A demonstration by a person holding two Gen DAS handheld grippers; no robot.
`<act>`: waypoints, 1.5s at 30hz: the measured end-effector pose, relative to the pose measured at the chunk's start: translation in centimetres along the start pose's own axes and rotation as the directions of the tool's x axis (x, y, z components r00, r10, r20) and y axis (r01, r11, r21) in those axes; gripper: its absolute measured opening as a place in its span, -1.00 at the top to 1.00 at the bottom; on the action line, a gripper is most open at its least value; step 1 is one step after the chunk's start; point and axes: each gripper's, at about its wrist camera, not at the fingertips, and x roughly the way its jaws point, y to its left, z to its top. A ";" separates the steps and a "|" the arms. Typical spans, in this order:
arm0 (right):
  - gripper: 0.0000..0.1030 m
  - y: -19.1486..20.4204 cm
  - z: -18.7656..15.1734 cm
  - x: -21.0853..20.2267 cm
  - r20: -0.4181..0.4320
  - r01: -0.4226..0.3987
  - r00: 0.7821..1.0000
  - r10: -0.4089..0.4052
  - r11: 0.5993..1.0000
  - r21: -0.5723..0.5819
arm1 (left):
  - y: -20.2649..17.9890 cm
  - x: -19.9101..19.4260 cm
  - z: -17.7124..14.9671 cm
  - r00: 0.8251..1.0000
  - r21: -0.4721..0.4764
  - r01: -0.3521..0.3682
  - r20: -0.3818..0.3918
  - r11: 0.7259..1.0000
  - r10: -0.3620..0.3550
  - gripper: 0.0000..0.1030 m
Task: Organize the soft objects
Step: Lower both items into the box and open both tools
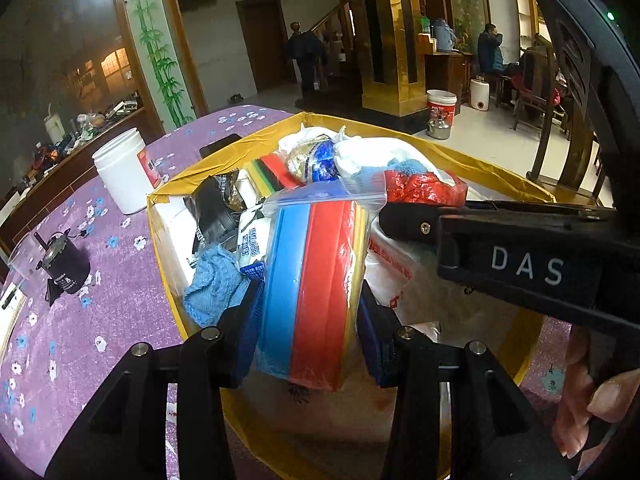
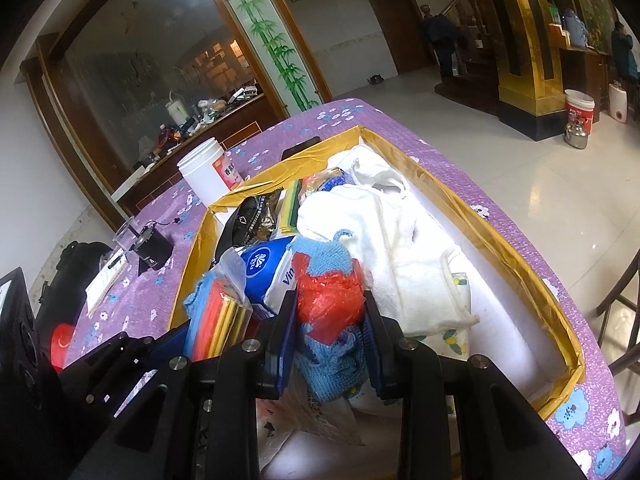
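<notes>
- Two grips we have at once: our left gripper (image 1: 310,312) is closed on a zip bag of sponge sheets (image 1: 316,280), our right gripper (image 2: 330,320) pinches a red plastic bag (image 2: 330,300) wrapped with blue knit cloth (image 2: 334,368).
- Both bundles sit at six o'clock over the gold-edged box (image 2: 500,256).
- We judge the bag's film slippery and the foam light and squashy; hold it mid-body.
- White cotton cloths (image 2: 384,220) at twelve o'clock look limp.

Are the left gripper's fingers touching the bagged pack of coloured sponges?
Touching. The left wrist view shows both fingers pressed against the sides of the sponge pack, with no gap.
</notes>
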 end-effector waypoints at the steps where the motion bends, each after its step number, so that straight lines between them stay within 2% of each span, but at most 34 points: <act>1: 0.41 0.0 0.0 0.0 -0.001 0.002 1.000 -0.002 1.000 -0.001 | 0.0 0.0 0.0 1.000 0.000 0.000 0.000 1.000 0.000 0.19; 19: 0.41 1.2 -0.2 -0.1 0.013 0.040 0.999 -0.040 0.998 -0.046 | -0.1 0.0 0.0 1.000 0.009 -0.010 0.002 1.000 0.009 0.18; 45: 0.36 2.1 -0.4 -0.6 0.023 0.037 0.999 -0.035 0.994 -0.102 | -0.3 0.0 0.1 1.000 0.019 -0.019 0.007 1.000 0.019 0.14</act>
